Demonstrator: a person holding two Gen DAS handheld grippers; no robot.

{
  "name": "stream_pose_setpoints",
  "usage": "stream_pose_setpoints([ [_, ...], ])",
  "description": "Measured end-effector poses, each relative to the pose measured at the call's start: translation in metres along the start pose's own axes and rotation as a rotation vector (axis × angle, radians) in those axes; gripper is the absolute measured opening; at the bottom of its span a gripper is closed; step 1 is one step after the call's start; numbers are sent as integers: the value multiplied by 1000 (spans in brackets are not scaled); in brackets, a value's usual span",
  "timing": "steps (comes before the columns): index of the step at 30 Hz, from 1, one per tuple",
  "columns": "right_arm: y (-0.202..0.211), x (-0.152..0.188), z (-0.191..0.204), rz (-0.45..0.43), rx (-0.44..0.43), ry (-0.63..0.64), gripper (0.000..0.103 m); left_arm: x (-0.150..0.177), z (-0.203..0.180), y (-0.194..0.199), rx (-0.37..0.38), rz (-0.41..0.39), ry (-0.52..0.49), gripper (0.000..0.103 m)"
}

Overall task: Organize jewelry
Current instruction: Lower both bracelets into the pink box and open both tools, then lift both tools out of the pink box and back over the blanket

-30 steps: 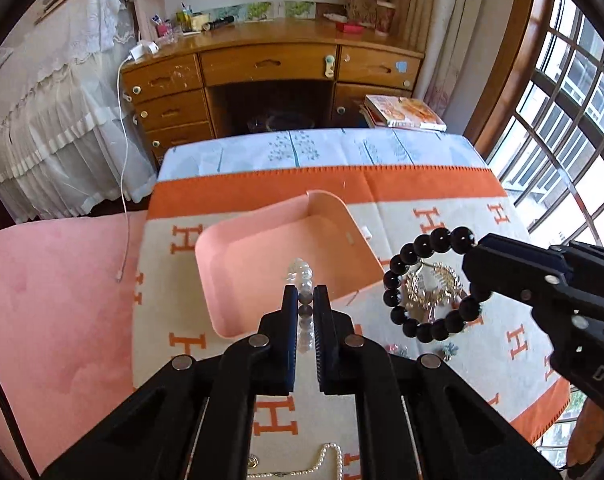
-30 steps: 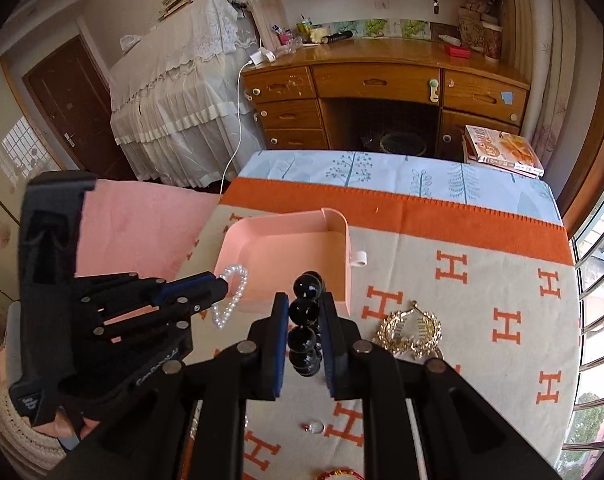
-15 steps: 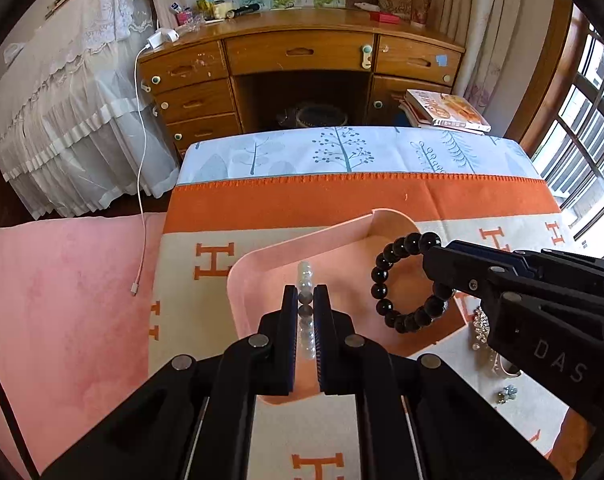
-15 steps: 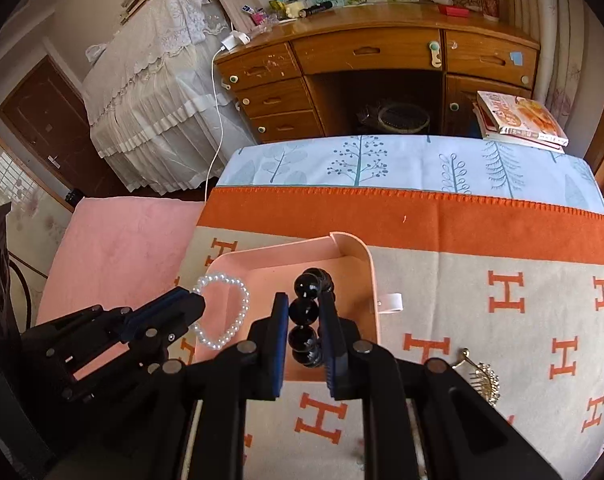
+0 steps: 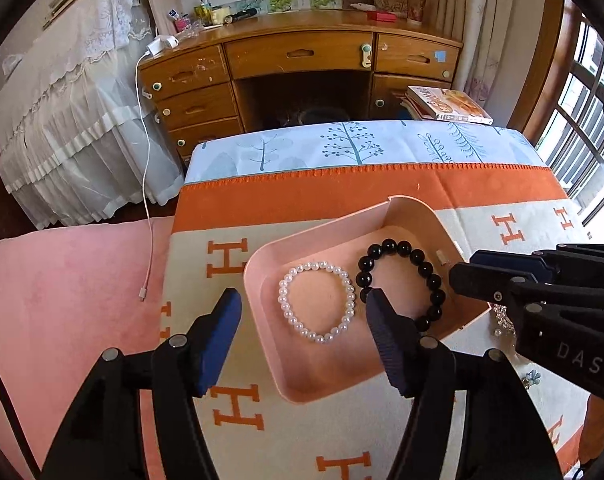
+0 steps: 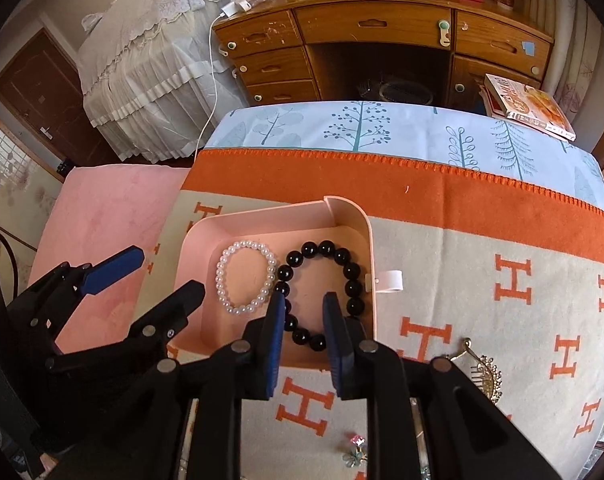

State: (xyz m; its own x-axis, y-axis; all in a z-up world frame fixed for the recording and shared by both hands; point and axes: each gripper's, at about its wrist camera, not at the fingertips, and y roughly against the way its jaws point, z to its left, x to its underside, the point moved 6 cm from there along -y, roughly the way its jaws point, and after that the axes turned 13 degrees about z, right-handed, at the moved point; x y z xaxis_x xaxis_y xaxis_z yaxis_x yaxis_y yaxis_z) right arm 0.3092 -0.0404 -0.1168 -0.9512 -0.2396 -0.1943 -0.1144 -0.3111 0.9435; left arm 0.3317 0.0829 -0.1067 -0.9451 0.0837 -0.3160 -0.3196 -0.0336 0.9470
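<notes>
A pink tray [image 5: 261, 276] [image 6: 197, 240] sits on the orange-and-cream blanket. In it lie a white pearl bracelet [image 5: 317, 302] [image 6: 246, 277] and, to its right, a black bead bracelet [image 5: 402, 280] [image 6: 322, 292], side by side and just touching. My left gripper [image 5: 302, 308] [image 6: 157, 276] is open wide above the tray's near left part, holding nothing. My right gripper [image 6: 304, 308] [image 5: 462, 276] is open above the black bracelet's near side, holding nothing.
A gold hair comb [image 6: 482, 372] lies on the blanket right of the tray. Small flower trinkets [image 6: 356, 454] [image 5: 532, 378] lie nearer me. A wooden desk [image 5: 302, 64] stands beyond the bed, books [image 5: 446, 104] beside it. A pink mat [image 5: 69, 280] lies to the left.
Both grippers have opened and let go: the pearl bracelet and the black bracelet now lie in the tray. Both grippers have drawn back slightly.
</notes>
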Motion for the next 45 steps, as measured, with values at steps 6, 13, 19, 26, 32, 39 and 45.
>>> stream_pose_setpoints([
  [6, 27, 21, 6, -53, 73, 33, 20, 15, 2, 25, -18, -29, -1, 69],
  [13, 55, 59, 9, -45, 20, 55, 40, 41, 2, 57, -25, -60, 1, 79],
  [19, 80, 99, 5, -99, 50, 65, 42, 72, -2, 84, -2, -87, -4, 80],
  [26, 105, 151, 1, -133, 52, 79, 42, 113, -11, 115, 23, -113, -33, 85],
  [32, 105, 192, -4, -116, 30, 77, 42, 149, -30, 126, 46, -124, -76, 88],
  [39, 66, 230, -14, -17, 32, 60, 42, 196, -62, 98, 95, -45, -138, 88],
  [45, 25, 243, -27, 87, 22, 1, 42, 225, -78, 57, 125, 56, -143, 88],
])
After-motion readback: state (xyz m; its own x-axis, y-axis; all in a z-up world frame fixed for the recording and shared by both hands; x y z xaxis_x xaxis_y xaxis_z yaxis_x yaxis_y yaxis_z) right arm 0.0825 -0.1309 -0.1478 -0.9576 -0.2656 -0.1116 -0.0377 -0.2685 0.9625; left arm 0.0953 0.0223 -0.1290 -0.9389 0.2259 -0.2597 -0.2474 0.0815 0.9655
